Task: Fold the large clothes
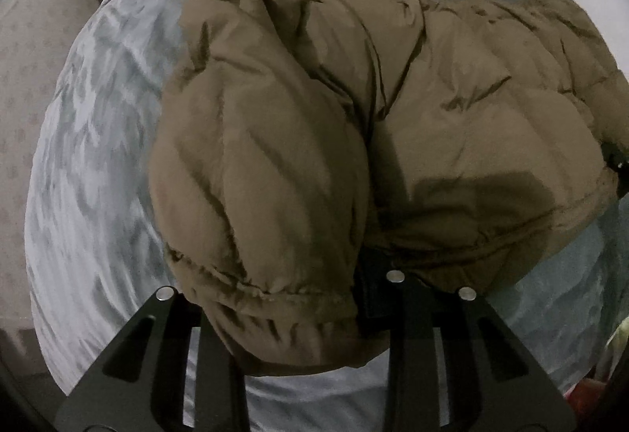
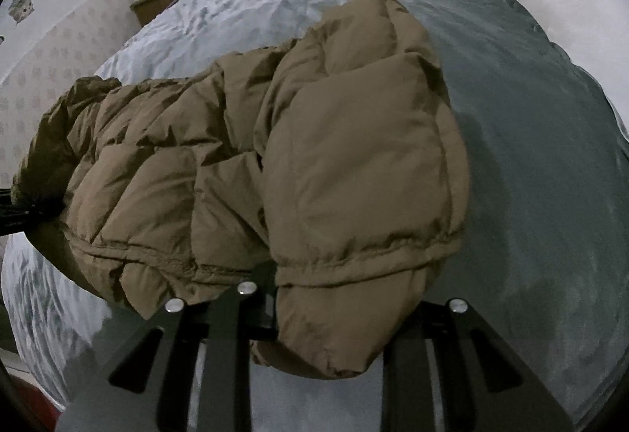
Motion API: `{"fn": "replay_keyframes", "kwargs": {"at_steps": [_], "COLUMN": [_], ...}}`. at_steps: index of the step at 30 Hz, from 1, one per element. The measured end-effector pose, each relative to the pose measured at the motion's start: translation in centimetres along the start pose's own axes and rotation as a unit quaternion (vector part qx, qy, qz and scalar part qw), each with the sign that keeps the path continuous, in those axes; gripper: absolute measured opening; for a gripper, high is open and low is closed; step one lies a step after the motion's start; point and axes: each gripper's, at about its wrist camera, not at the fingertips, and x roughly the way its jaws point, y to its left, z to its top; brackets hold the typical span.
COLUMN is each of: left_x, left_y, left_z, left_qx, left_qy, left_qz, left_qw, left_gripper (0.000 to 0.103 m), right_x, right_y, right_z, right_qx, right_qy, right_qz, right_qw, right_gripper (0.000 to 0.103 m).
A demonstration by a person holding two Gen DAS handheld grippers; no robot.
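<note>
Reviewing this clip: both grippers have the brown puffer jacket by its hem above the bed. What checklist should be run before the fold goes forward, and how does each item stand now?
1. Left gripper has the jacket hem between its fingers: ok.
2. Right gripper has the hem between its fingers: ok.
3. Hem held evenly between the two grips: cannot tell, it sags and bunches.
4. Sleeves tucked in over the body: ok, one puffy sleeve lies over the body on each side.
5. Grey bedspread beyond the jacket free of other things: ok.
6. Collar end lying flat: cannot tell, hidden by the bulk.
</note>
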Motion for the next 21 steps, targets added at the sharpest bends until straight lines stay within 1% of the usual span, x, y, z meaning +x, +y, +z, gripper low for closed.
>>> {"fn": "replay_keyframes", "kwargs": {"at_steps": [1,3,8,9,12,15,17,19,20,21], "left_x": [-0.5,-1.4,-3.0,-2.1,-1.5,-1.4,-1.4,-1.3,-1.5,-1.6], "left_y": [1.1,0.8,2.3,1.7,2.1,2.9,4.7,5.5,6.8,7.0], "left_z": [-0.4,-2.2,-5.1,-5.1,-6.0,-5.6,-5.9,-5.7,-6.7,-6.6], "left_qx": [-0.001,0.0,-0.004,-0.005,-0.006,-0.007,-0.009,-0.01,-0.01,-0.01], "left_qy": [-0.003,-0.009,-0.016,-0.017,-0.014,-0.017,-0.019,-0.02,-0.021,-0.022], "left_qz": [-0.001,-0.001,0.002,0.001,-0.003,-0.008,-0.012,-0.015,-0.017,-0.016], "left_qw": [1.0,1.0,0.9999,0.9998,0.9999,0.9998,0.9997,0.9996,0.9996,0.9996], "left_gripper": [0.03,0.03,0.03,0.03,0.032,0.033,0.034,0.036,0.036,0.037], "right_x": [-0.1,-0.7,-2.2,-2.3,-2.0,-1.2,-0.7,-0.3,-0.4,-0.4], "right_y": [-0.1,-0.3,-0.6,-0.6,-0.7,-0.9,-1.0,-1.3,-1.2,-1.3], "right_z": [-0.6,-2.3,-5.9,-6.4,-7.1,-7.5,-7.7,-7.6,-7.8,-7.8], "right_qx": [-0.001,-0.001,0.006,0.009,0.016,0.019,0.021,0.031,0.034,0.037], "right_qy": [0.003,0.009,0.012,0.013,0.016,0.016,0.018,0.018,0.016,0.016], "right_qz": [-0.001,-0.008,-0.016,-0.018,-0.019,-0.024,-0.024,-0.016,-0.013,-0.01], "right_qw": [1.0,1.0,1.0,1.0,1.0,0.999,0.999,0.999,0.999,0.999], "right_gripper": [0.024,0.024,0.024,0.024,0.025,0.026,0.026,0.027,0.028,0.029]}}
